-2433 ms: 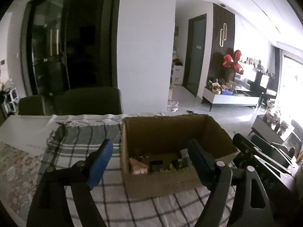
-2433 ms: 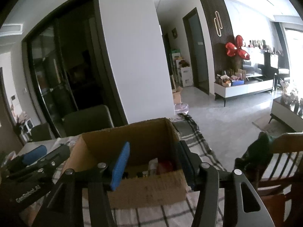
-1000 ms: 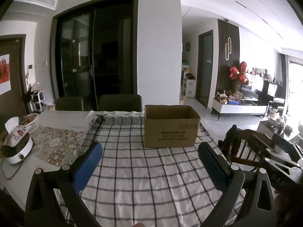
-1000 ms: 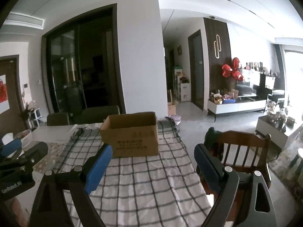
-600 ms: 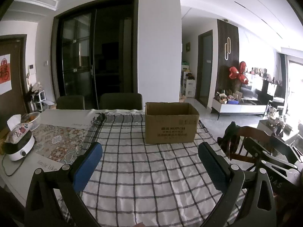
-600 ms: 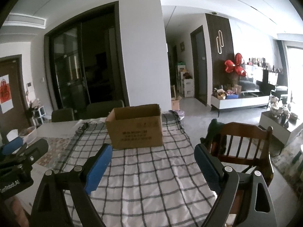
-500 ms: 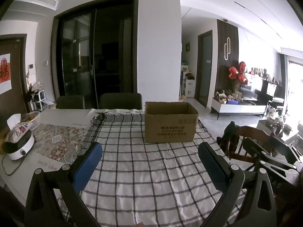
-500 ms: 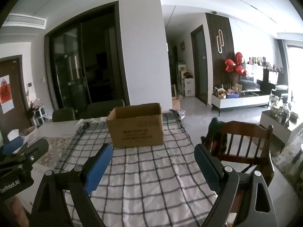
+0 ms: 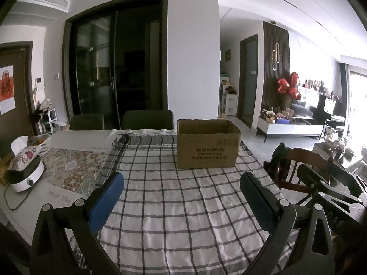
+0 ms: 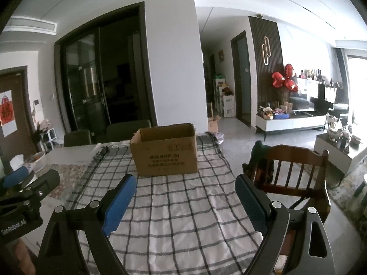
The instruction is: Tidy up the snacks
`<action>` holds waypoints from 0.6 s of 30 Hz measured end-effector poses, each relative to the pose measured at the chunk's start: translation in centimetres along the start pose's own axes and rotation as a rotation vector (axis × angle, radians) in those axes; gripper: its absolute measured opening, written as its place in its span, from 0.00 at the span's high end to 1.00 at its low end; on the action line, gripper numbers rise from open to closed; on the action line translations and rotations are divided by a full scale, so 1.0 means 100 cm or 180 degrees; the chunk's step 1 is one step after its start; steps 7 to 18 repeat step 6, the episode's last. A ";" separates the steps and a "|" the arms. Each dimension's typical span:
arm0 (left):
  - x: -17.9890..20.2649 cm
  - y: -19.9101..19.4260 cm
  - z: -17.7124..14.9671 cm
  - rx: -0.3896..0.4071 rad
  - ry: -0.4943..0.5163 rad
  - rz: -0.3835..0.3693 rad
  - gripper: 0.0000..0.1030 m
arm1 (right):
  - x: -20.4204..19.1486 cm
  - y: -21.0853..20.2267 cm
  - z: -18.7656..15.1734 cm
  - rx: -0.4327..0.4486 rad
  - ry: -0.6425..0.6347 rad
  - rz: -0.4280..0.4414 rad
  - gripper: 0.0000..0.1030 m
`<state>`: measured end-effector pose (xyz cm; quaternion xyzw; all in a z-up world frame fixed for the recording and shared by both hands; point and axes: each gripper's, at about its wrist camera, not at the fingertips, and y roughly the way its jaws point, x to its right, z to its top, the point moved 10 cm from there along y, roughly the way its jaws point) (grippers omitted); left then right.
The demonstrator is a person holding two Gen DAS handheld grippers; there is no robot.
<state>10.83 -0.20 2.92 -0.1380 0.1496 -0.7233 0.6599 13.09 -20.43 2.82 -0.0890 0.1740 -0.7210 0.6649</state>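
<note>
A brown cardboard box (image 9: 207,147) (image 10: 165,152) stands with its top open on the far part of the checked cloth (image 9: 181,206); its inside is hidden from here. My left gripper (image 9: 181,182) hovers open over the near part of the cloth, well short of the box, nothing between its blue pads (image 9: 105,199). My right gripper (image 10: 184,184) is likewise open and empty, beside it to the right. Each gripper shows at the edge of the other's view: the right one (image 9: 330,190), the left one (image 10: 27,185).
A wooden chair (image 10: 296,171) stands at the table's right side, two dark chairs (image 9: 146,119) at its far side. On the table's left sit a white appliance with a tissue pouch (image 9: 24,167), a basket (image 9: 42,143) and a patterned mat (image 9: 73,167).
Both grippers have pulled back from over the box to the near end of the table, so the box now looks small and far. Over the last half second little has shifted.
</note>
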 end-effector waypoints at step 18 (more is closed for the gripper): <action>0.002 0.000 -0.007 -0.0058 -0.0006 -0.0033 0.00 | 0.001 -0.003 -0.003 -0.0003 0.0003 -0.0014 0.14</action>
